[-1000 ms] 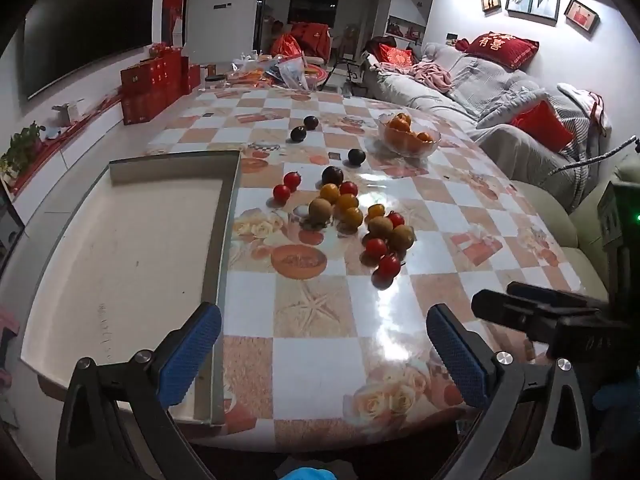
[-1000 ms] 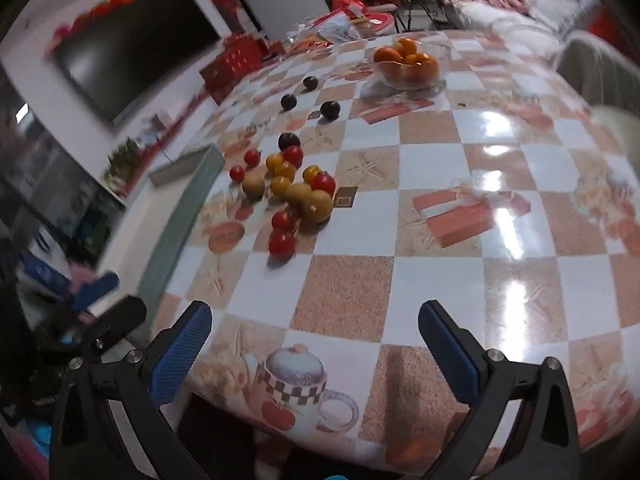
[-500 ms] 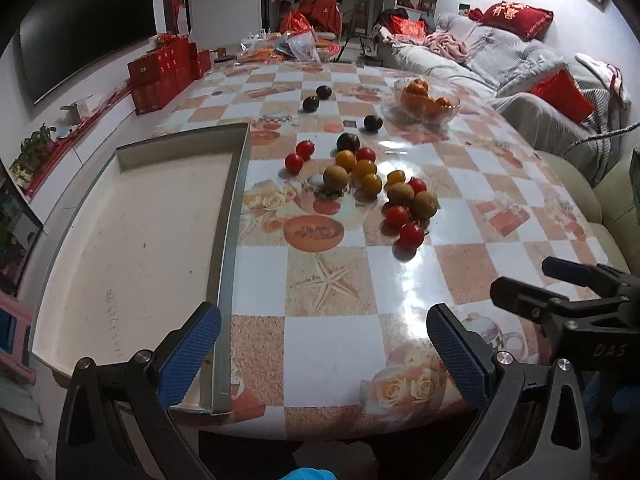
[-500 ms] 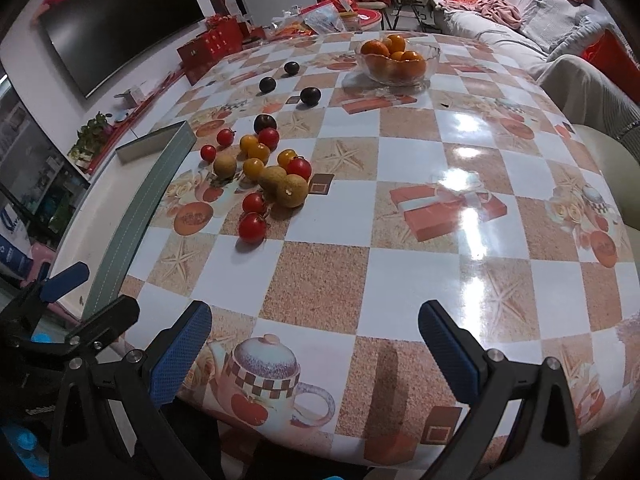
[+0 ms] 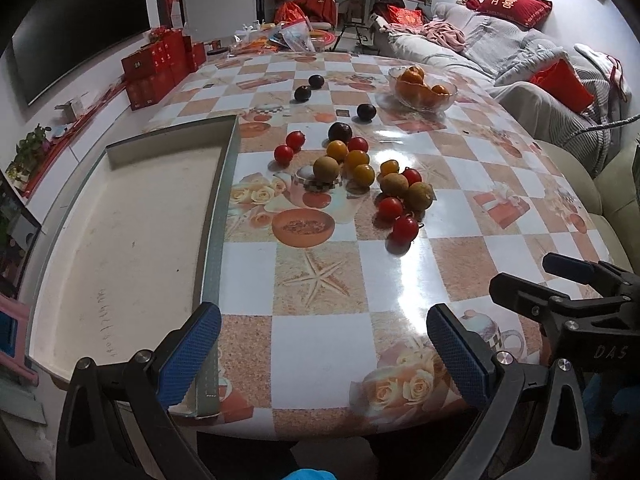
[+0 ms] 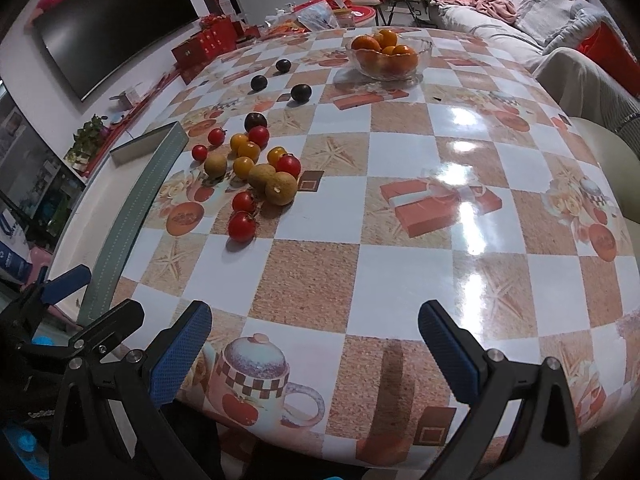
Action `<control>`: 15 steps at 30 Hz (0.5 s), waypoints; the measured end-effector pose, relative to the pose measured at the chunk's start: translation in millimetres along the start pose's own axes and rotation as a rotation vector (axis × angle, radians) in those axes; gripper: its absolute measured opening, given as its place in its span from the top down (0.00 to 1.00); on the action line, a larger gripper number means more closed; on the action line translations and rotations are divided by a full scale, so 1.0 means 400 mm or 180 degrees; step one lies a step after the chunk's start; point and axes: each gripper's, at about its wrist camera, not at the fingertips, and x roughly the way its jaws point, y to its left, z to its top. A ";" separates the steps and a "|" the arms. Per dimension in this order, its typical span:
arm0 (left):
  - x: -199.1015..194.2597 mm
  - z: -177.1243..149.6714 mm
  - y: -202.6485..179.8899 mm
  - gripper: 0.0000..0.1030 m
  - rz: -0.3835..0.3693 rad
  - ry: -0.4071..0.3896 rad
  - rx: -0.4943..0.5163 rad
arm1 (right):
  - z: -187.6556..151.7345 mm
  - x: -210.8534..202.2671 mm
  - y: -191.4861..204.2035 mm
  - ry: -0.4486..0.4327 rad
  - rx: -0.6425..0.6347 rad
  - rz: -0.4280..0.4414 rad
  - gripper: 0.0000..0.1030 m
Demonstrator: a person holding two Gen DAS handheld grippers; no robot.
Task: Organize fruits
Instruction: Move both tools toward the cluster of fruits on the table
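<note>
While both grippers gape, fruit cluster (image 5: 360,176) lies well beyond left fingers (image 5: 188,356)

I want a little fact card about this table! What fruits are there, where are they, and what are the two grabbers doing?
table: checkered tablecloth with teapot and starfish pictures
loose pile: red tomatoes, yellow tomatoes, brown round fruits
dark plums: four; nearest beside the pile
glass bowl: holds oranges, far side
tray: left of pile, no fruit inside
left gripper: open, holding nothing
right gripper: open, holding nothing
</note>
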 end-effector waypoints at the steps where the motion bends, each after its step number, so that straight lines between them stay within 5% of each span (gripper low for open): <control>1: 0.001 0.001 -0.002 0.00 0.0006 0.0001 0.0010 | 0.001 0.001 -0.002 0.0005 0.0006 -0.0001 0.00; 15: 0.024 0.022 -0.030 0.00 -0.0007 0.0039 0.0082 | 0.013 0.012 -0.040 0.0003 0.0103 -0.0068 0.00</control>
